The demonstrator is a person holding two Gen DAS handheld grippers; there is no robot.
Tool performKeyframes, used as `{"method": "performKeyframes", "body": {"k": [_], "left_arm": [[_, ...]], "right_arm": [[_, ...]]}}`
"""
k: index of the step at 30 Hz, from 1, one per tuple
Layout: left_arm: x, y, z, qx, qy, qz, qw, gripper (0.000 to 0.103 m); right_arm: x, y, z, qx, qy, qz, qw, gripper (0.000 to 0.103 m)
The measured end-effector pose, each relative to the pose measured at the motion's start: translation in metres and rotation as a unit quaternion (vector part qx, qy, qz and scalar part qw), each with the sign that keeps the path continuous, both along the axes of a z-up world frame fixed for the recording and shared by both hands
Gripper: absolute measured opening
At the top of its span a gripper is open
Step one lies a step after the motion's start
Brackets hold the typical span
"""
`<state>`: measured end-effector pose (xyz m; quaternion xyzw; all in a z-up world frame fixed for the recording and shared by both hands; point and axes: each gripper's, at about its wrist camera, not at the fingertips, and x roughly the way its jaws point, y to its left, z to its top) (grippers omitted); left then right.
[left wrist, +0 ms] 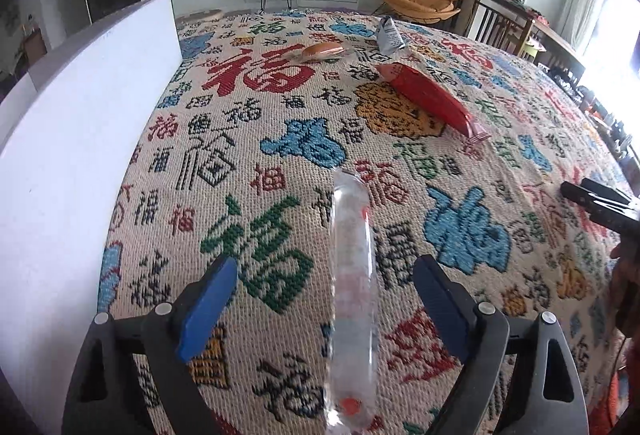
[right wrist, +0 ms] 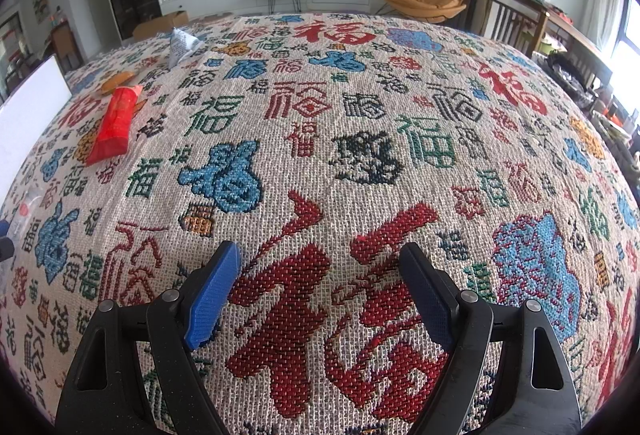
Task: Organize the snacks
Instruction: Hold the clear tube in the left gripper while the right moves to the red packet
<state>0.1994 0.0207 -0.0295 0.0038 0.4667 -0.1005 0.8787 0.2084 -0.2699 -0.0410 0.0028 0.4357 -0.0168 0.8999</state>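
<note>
A long clear plastic snack packet [left wrist: 352,275] with a red dot near its close end lies on the patterned tablecloth [left wrist: 280,107]. It runs lengthwise through the gap of my left gripper [left wrist: 326,267], which is open, both blue pads clear of the packet. The same packet shows at the left edge of the right wrist view [right wrist: 26,207]. Farther off lie a red packet [left wrist: 432,99] [right wrist: 116,123], a bun in clear wrap [left wrist: 322,51] [right wrist: 116,79] and a grey-and-white pouch [left wrist: 390,35] [right wrist: 182,45]. My right gripper [right wrist: 320,253] hangs open over bare cloth, nothing between its fingers.
A tall white box wall [left wrist: 80,155] [right wrist: 32,115] stands along the table's left side. The right gripper's black fingers [left wrist: 592,199] reach in from the right edge of the left wrist view. Beyond the table are a TV unit, an orange chair and wooden chairs.
</note>
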Motion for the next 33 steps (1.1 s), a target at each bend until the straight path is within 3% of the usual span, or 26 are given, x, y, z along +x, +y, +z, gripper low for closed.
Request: {"method": "performKeyframes", "body": {"k": [3,6,8,33], "left_arm": [[0.0053,-0.0049,-0.0096,0.032,-0.013,0.003,0.9994,0.091],[0.0046,-0.0037,-0.0116,0.035,-0.021,0.009,0.9991,0.095],[0.0072,-0.0004,-0.0138,0.032,-0.015,0.015,0.9993,0.103],[0.0071,-0.0006,-0.0148,0.034,-0.015,0.018,0.9991,0.103]], "right_arm": [[0.0000,-0.0005,0.0002,0.001,0.000,0.000,1.000,0.084],[0.0001,-0.0004,0.0002,0.000,0.000,0.000,1.000,0.084],[0.0001,-0.0003,0.0001,0.000,0.000,0.000,1.000,0.084],[0.0002,-0.0003,-0.0001,0.000,0.000,0.000,1.000,0.084]]}}
